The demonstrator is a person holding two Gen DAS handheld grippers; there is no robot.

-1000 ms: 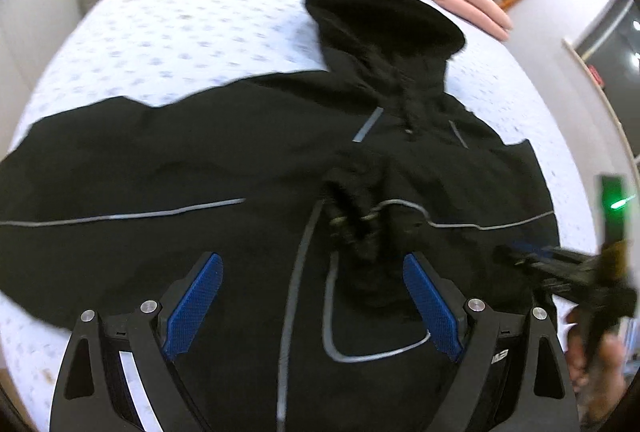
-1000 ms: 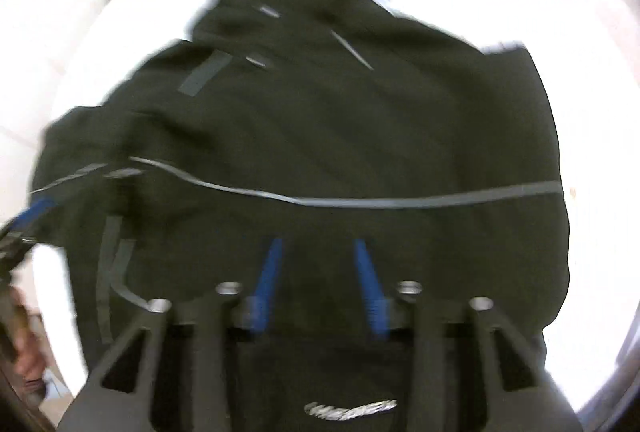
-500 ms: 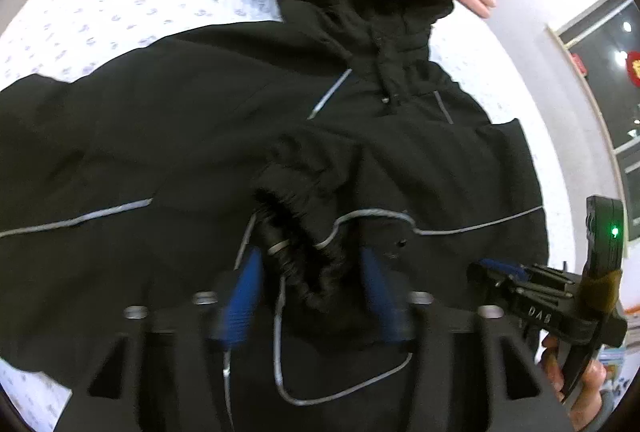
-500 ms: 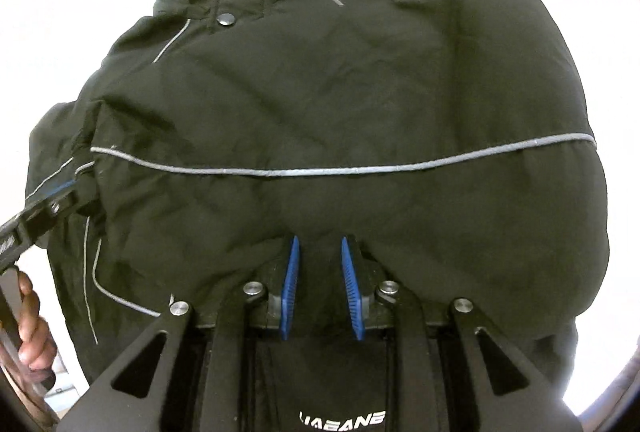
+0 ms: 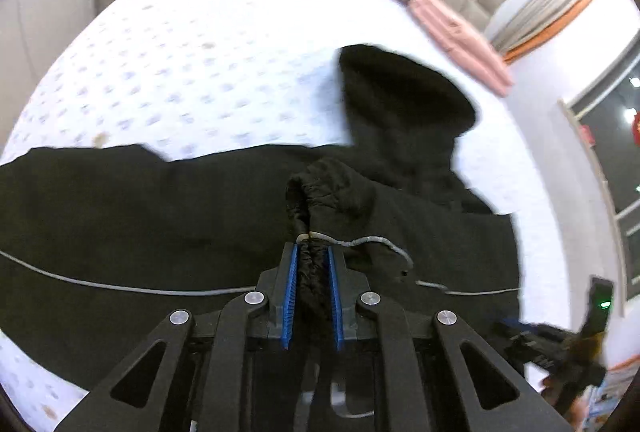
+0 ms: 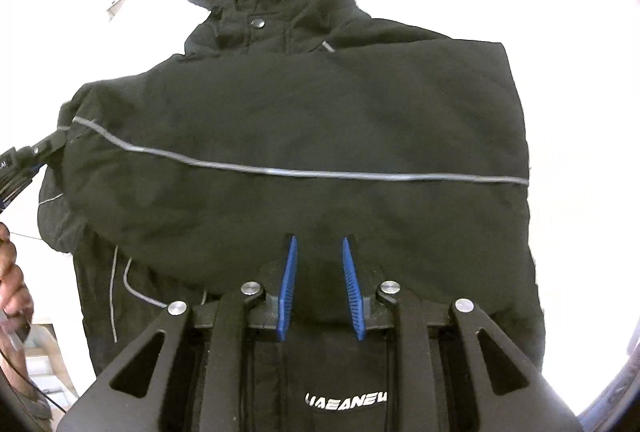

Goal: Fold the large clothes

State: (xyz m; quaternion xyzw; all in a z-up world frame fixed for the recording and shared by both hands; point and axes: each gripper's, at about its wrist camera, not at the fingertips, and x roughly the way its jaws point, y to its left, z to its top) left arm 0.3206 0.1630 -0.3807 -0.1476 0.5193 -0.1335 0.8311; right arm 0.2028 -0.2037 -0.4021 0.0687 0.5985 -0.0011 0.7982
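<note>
Evidently the black hooded jacket (image 6: pixel 304 120) lay spread on the white dotted bedsheet (image 5: pixel 180 44), hood toward the headboard, one sleeve already folded across the chest. Your left gripper (image 5: pixel 312 286) was closing on that sleeve's gathered cuff (image 5: pixel 310 272), which sat bunched between the blue pads. Your right gripper (image 6: pixel 320 284) was opening slightly, jaws narrowly apart over the hem; whether cloth sat pinched there I could not tell. Best, I judged, to carry the cuff low and flat so the fold stayed smooth.
</note>
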